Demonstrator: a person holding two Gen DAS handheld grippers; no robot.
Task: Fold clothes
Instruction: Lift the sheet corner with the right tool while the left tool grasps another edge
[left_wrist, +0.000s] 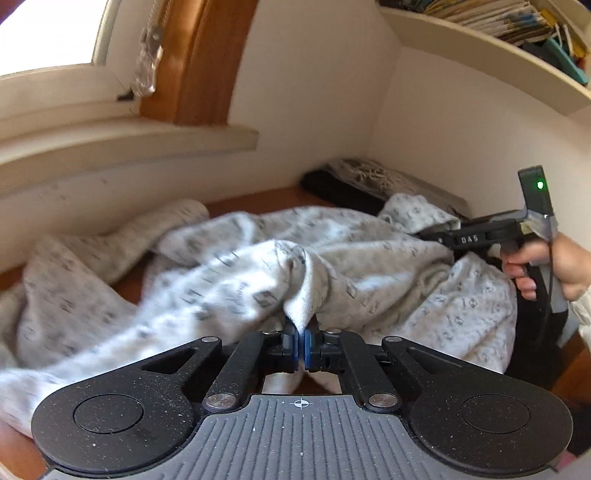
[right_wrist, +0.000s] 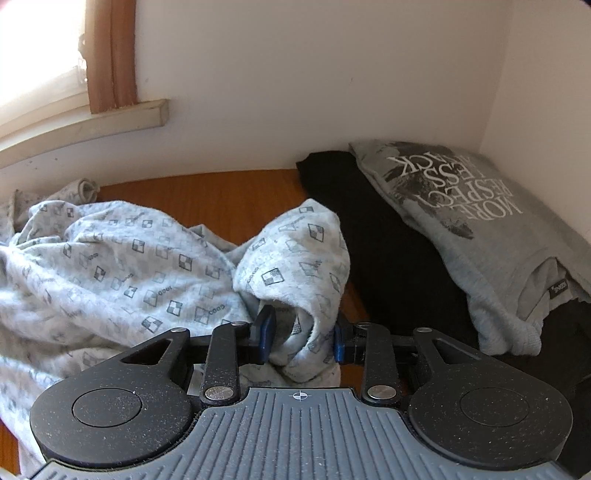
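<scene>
Cloth fills the frame: a pale patterned garment (left_wrist: 229, 280) lies rumpled on a wooden table (right_wrist: 207, 195), the left gripper (left_wrist: 301, 345) pinched tight on one fold and the right gripper (right_wrist: 304, 338) clamping a thicker bunch beside a folded grey shirt (right_wrist: 480, 229).

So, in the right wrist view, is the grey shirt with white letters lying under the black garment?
No, the grey shirt with white letters lies on top of the black garment, near the wall corner.
</scene>
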